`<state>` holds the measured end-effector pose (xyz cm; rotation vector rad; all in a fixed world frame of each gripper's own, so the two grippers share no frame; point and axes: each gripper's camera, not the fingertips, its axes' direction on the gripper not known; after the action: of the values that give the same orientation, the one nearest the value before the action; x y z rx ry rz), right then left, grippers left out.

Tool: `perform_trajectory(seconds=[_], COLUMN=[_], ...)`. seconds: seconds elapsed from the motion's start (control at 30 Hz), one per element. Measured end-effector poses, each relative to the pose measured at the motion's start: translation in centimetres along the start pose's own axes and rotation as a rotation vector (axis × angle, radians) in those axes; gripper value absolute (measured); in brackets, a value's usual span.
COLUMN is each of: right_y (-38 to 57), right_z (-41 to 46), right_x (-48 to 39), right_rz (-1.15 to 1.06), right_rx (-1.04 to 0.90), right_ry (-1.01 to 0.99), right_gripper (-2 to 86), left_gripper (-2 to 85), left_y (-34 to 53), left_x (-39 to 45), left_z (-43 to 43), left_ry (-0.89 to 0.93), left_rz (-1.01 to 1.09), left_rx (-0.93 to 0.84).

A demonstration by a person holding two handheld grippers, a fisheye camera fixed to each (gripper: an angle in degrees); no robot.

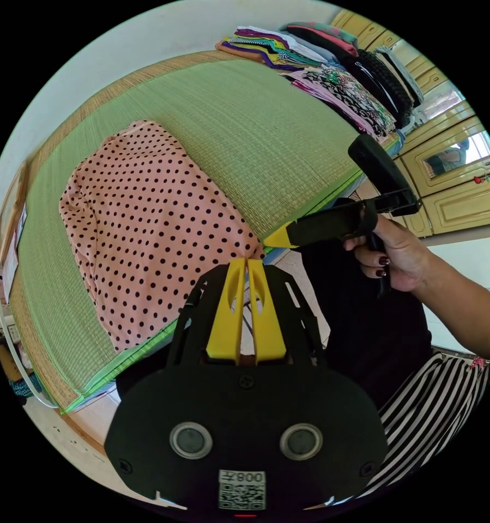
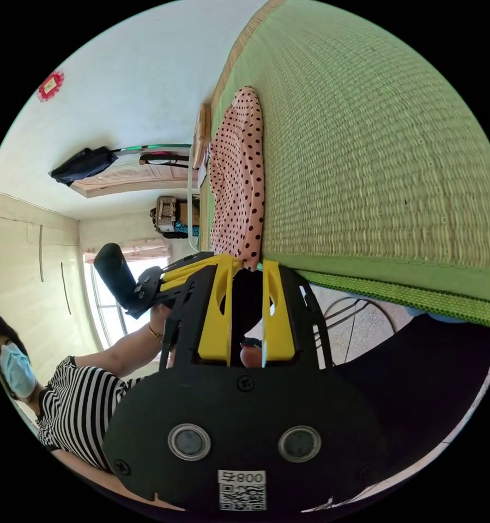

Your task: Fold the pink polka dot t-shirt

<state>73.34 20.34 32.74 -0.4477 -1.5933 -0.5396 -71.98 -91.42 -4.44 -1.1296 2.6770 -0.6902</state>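
The pink polka dot t-shirt point(image 1: 146, 218) lies folded lengthwise on the green woven mat point(image 1: 255, 125), its near corner at the mat's front edge. My left gripper point(image 1: 246, 261) is shut, its yellow jaws pinching that corner. A hand holds my right gripper point(image 1: 272, 238) just to the right, its tip at the mat's edge beside the same corner. In the right gripper view the t-shirt point(image 2: 236, 174) runs away along the mat point(image 2: 375, 163). There my right gripper point(image 2: 248, 264) is open, with the corner hanging at its tips. The left gripper point(image 2: 223, 260) comes in from the left.
A row of folded clothes point(image 1: 321, 71) lines the far end of the mat, next to yellow cabinets point(image 1: 463, 180). The person in a striped top point(image 1: 435, 403) stands at the mat's front edge. Cables point(image 2: 348, 316) lie on the floor below the edge.
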Motion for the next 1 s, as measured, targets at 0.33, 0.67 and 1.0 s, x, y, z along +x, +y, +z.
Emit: perform_trajectory(seconds=[0.33, 0.67, 1.0], right_y=[1.0, 2.7, 5.7], right_z=[0.7, 5.0, 11.7], right_x=[0.3, 0.0, -0.3], right_rz=[0.047, 0.06, 0.069], right_rx=[0.012, 0.007, 0.016], right_ry=[-0.065, -0.117, -0.118], right_gripper=[8.1, 6.1, 1.7], left_gripper=[0.3, 0.3, 0.3], left_y=[0.3, 1.6, 6.4], left_x=[-3.2, -7.7, -15.8], left_z=[-2.0, -7.0, -14.8], left_ry=[0.026, 0.035, 0.142], left_rz=[-0.002, -0.01, -0.153], left_rx=[0.023, 0.038, 0.115])
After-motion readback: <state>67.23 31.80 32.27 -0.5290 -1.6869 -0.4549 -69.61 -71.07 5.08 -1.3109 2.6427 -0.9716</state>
